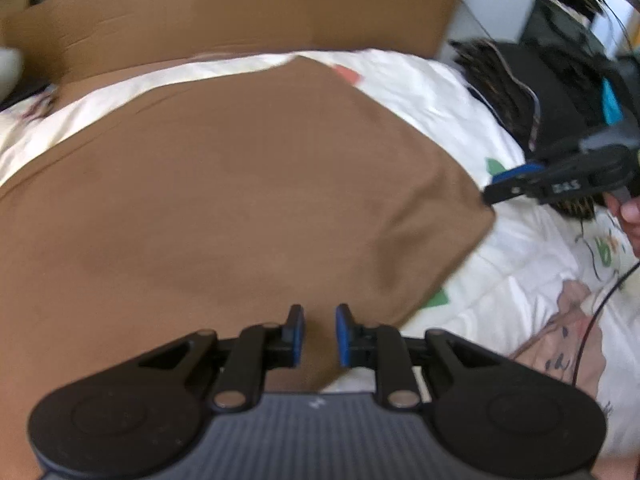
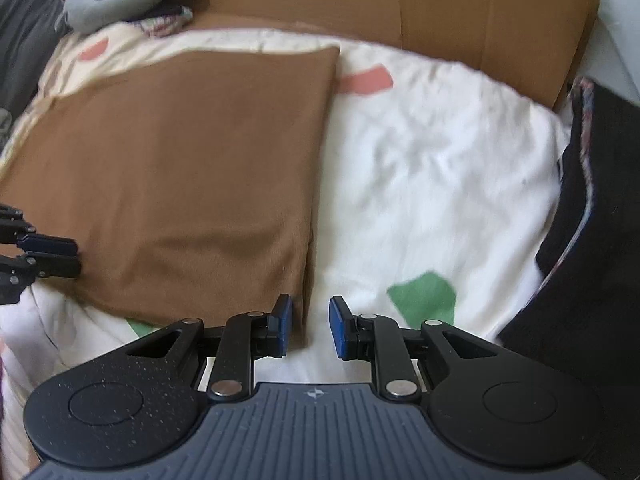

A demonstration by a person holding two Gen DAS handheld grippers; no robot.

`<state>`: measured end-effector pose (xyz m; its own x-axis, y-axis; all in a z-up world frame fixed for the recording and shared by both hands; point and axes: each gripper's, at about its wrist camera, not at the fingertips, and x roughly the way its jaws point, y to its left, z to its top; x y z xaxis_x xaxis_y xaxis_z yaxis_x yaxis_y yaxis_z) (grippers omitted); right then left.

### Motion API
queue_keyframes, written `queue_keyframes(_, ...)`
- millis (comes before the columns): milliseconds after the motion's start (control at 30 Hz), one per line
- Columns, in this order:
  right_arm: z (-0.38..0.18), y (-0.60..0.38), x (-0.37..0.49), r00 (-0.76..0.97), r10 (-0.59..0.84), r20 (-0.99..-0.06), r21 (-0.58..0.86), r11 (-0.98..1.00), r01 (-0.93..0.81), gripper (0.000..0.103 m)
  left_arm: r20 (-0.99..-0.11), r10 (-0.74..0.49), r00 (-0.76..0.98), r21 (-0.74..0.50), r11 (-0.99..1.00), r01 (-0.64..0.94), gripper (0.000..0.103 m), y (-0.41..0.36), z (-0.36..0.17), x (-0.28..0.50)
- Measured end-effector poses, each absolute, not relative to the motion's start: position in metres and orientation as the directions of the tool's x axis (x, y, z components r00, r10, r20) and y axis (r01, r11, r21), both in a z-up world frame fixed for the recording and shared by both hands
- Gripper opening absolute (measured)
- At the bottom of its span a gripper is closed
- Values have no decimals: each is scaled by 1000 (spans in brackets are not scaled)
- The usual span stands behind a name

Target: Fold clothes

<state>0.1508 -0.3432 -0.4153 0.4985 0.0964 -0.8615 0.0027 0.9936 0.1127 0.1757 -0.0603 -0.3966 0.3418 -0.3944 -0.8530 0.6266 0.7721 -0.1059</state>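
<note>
Hovering both claws over the brown garment [image 2: 176,184], flat on the bed [image 2: 420,168]: left claw [image 1: 319,336] & right claw [image 2: 310,326] narrow, gripping nothing. Pinch 2 near corners evenly, then fold w/ edges aligned.
</note>
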Motion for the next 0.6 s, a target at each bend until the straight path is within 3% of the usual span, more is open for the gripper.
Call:
queue_keyframes(233, -404, -328, 155, 518, 154, -841, 173, 985, -12, 27, -857, -380, 348, -120, 804, 582, 18, -37, -397, 171)
queue_keyframes(600, -429, -286, 156, 432, 215, -876, 198, 977, -84, 27, -852, -415, 318, -108, 735, 670, 18, -74, -411, 166)
